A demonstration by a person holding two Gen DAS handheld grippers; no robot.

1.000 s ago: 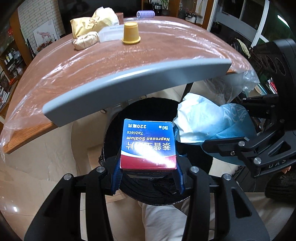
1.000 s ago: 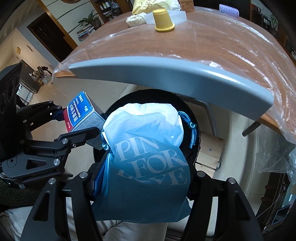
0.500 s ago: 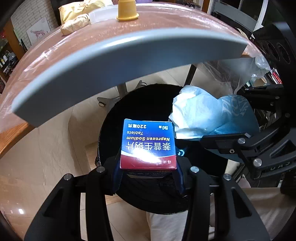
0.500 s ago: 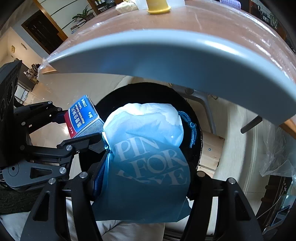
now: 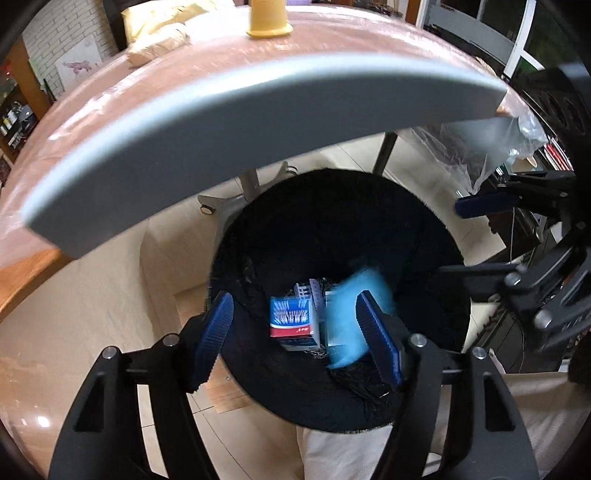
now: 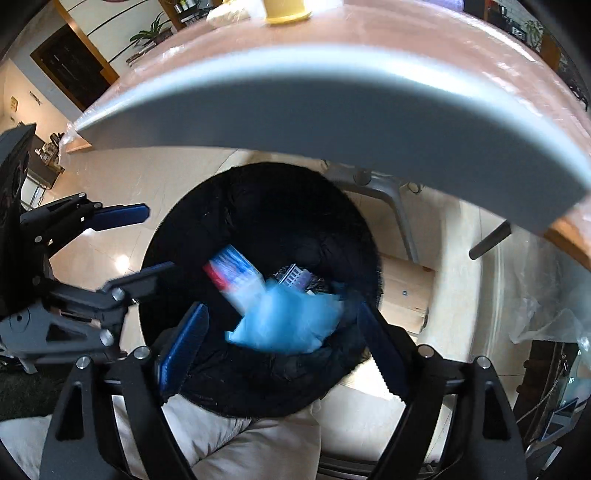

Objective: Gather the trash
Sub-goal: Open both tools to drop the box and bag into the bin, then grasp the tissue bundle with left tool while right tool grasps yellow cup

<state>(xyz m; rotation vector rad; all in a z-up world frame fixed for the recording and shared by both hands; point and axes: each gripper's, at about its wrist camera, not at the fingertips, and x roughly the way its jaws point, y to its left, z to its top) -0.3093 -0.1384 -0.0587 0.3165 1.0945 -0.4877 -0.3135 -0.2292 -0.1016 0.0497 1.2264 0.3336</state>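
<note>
A black bin stands on the floor below the table edge. A blue and red medicine box and a light blue bag are inside the bin, blurred. My left gripper is open and empty over the bin mouth; it also shows at the left of the right wrist view. My right gripper is open and empty above the bin; it shows at the right of the left wrist view.
A wooden table under clear plastic has a grey front edge overhanging the bin. On it stand a yellow cup and paper-wrapped bundles. Table legs and a tiled floor surround the bin.
Both grippers have opened. The medicine box has dropped from my left gripper and the blue bag from my right gripper into the bin. Both grippers moved closer under the table edge.
</note>
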